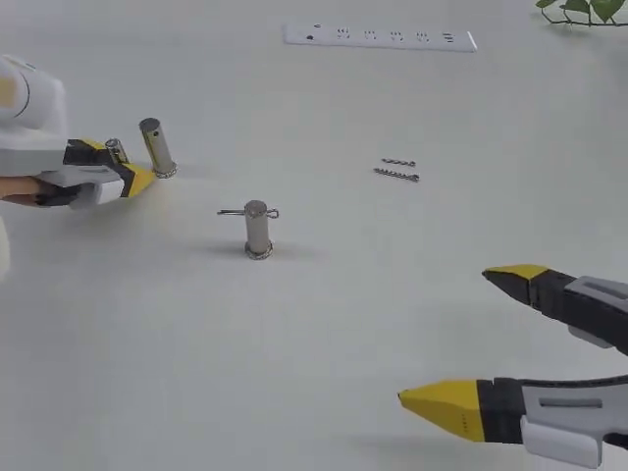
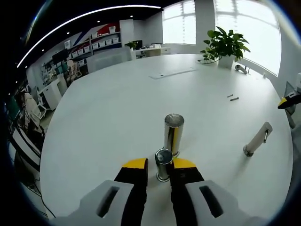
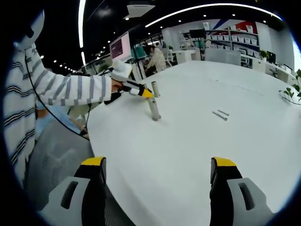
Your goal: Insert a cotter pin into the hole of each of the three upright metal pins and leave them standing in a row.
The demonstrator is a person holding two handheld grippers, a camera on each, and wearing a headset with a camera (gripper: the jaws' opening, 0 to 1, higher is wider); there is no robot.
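Standing pins (image 1: 257, 231) on white office table (image 1: 334, 324)

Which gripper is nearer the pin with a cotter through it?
Left: the left gripper sits left of the cotter-fitted pin; the right gripper is farther off, front right.

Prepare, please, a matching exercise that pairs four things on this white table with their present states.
Things:
1 two thin silver cotter pins
2 upright silver metal pin standing apart
3 short silver metal pin
4 black-and-yellow right gripper

States:
A open, holding nothing
B between the left gripper's jaws
C lying loose on the white table
D crossed by an inserted cotter pin

Pairs: 1-C; 2-D; 3-B; 4-A.
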